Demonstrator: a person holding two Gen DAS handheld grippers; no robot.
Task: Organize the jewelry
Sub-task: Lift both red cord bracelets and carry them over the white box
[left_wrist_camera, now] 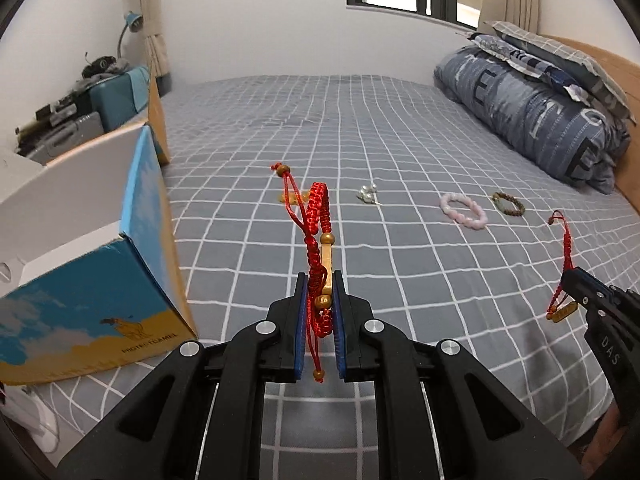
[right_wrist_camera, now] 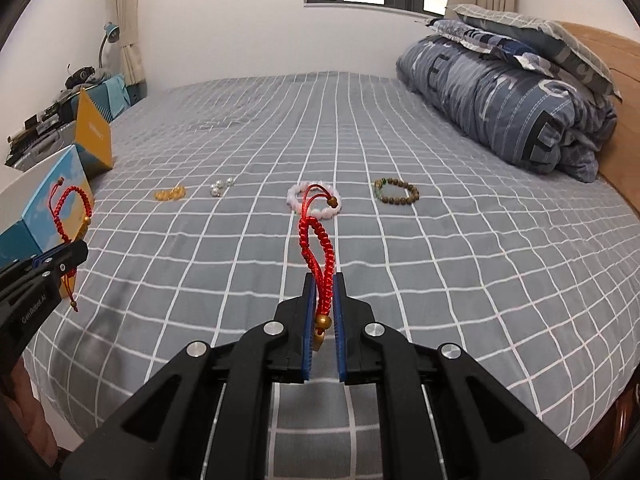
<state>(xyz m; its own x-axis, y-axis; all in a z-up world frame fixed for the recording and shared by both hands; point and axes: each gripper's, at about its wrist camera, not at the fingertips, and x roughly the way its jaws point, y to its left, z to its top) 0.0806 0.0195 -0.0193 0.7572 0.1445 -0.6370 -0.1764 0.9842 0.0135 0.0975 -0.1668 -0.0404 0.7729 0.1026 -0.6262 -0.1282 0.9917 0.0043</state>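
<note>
Two grippers: each is clamped on its own red braided bracelet, above the grey checked bedsheet [right_wrist_camera: 440, 264].
Left gripper [left_wrist_camera: 320, 300]: blue pads pinch a red braided bracelet with gold bar [left_wrist_camera: 318, 236], its loop standing up ahead of the fingers.
Right gripper [right_wrist_camera: 323, 304]: pressed onto a second red braided bracelet [right_wrist_camera: 318, 248], gold bead between the pads.
Open blue box [left_wrist_camera: 100, 280]: just left of the left gripper.
Sheet, in a row: gold piece [right_wrist_camera: 170, 193], pearl earrings [right_wrist_camera: 221, 187], pink bead bracelet [right_wrist_camera: 316, 200], brown bead bracelet [right_wrist_camera: 396, 191].
</note>
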